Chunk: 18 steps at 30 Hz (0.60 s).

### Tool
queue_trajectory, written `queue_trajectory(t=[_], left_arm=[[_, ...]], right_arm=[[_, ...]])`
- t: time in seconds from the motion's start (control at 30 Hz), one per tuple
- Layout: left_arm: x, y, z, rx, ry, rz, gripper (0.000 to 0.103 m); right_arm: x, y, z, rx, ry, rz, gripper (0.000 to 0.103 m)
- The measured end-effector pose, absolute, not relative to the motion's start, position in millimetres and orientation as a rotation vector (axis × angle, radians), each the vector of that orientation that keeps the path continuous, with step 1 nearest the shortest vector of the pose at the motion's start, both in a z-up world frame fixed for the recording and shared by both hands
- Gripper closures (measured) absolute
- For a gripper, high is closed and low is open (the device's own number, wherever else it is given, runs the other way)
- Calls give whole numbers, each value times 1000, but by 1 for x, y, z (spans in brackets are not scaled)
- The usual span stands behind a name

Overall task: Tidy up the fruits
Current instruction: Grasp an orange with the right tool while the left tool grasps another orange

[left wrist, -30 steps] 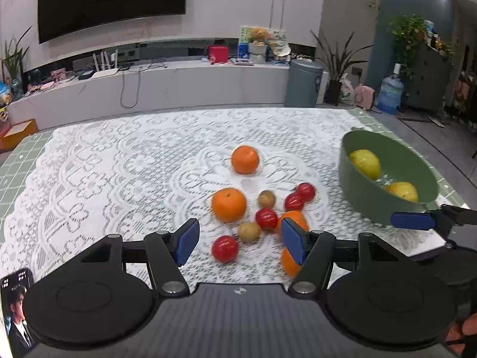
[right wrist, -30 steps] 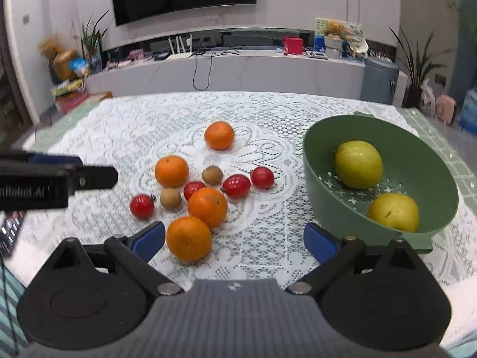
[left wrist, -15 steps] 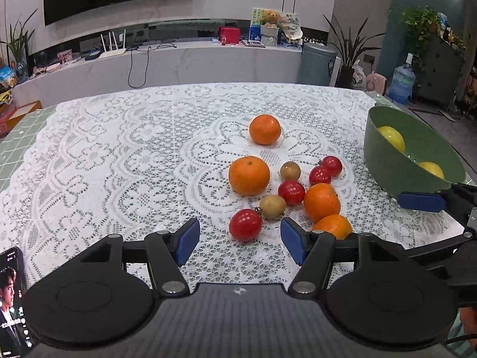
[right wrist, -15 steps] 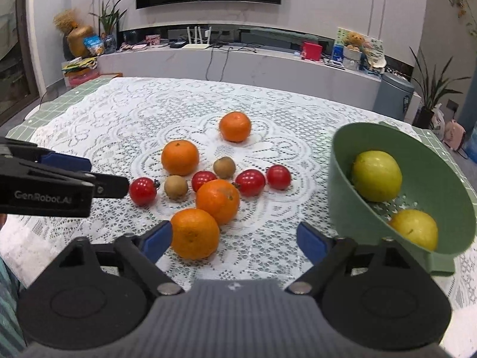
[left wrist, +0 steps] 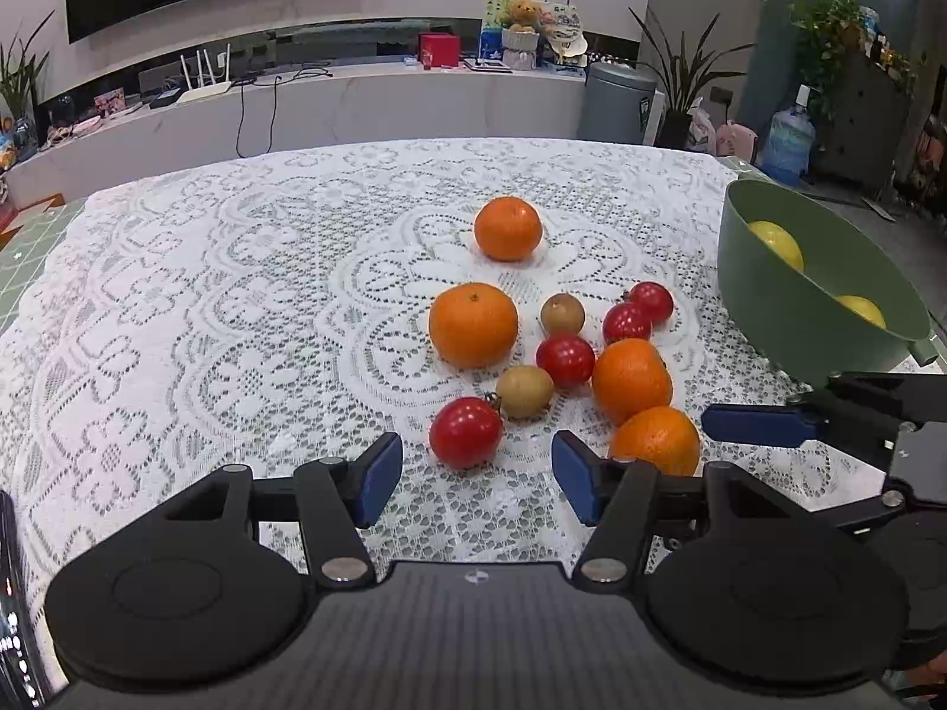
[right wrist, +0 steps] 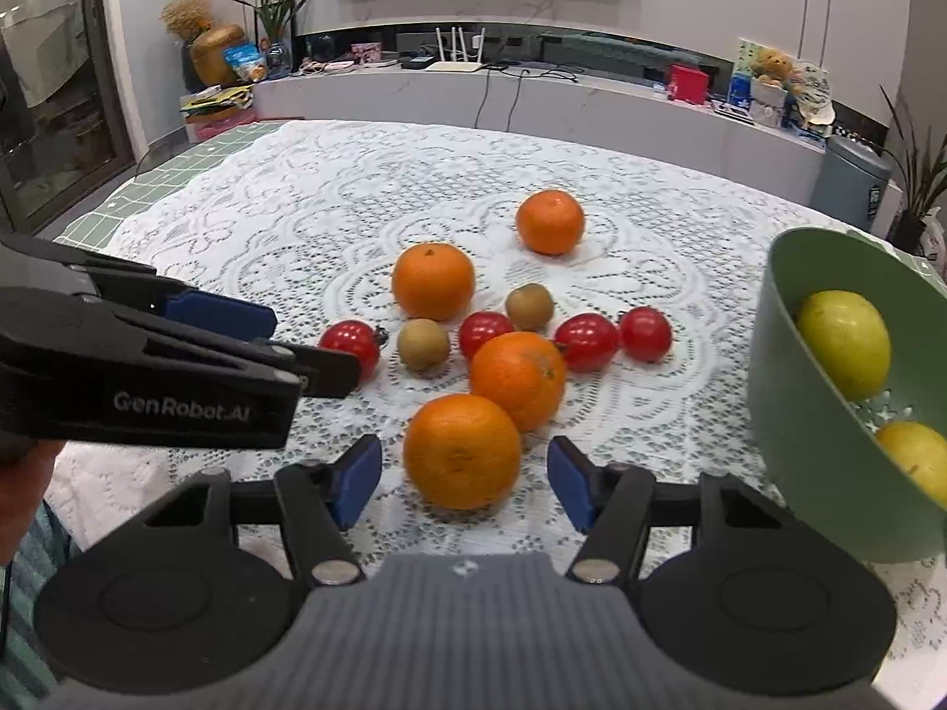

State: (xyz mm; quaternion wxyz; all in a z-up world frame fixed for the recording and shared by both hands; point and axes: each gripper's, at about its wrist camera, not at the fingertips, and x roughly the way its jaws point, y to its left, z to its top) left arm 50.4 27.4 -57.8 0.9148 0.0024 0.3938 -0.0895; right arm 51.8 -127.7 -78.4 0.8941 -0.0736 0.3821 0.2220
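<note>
A white lace tablecloth [left wrist: 177,307] is covering the table, and a deep green plastic bowl [right wrist: 793,414] is sitting at its right edge, holding two yellow round fruits [right wrist: 843,343]; loose fruit is lying in a cluster at the middle of the cloth, left of the bowl.

The right gripper [right wrist: 464,476] is pointing down at the nearest round orange [right wrist: 461,449]; its jaws are closing, the orange is lying squarely between the blue pads with a gap showing on each side, so nothing is gripped yet; being round, the fruit offers no long axis to line up with.

The left gripper [left wrist: 476,476] is also closing, half open and empty; the small red cherry tomato [left wrist: 466,431] is lying just beyond its fingertips and a little left of centre, seemingly not yet between them, though the fisheye view makes that depth hard to judge.

The right hand is clearly the nearer to a grasp; its orange is lying near the bowl's left side.
</note>
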Motion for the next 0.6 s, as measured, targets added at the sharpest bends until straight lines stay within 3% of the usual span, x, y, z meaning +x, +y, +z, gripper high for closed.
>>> queue_trajectory(t=[0.23,0.6], left_arm=[[45,30,-59,-7,798,-196,34],[54,8,-51,7,784,-275,34]], right_arm=[[58,-122,-87,-170,810,458,59],[47,-144,-79,-198,818,405,60]])
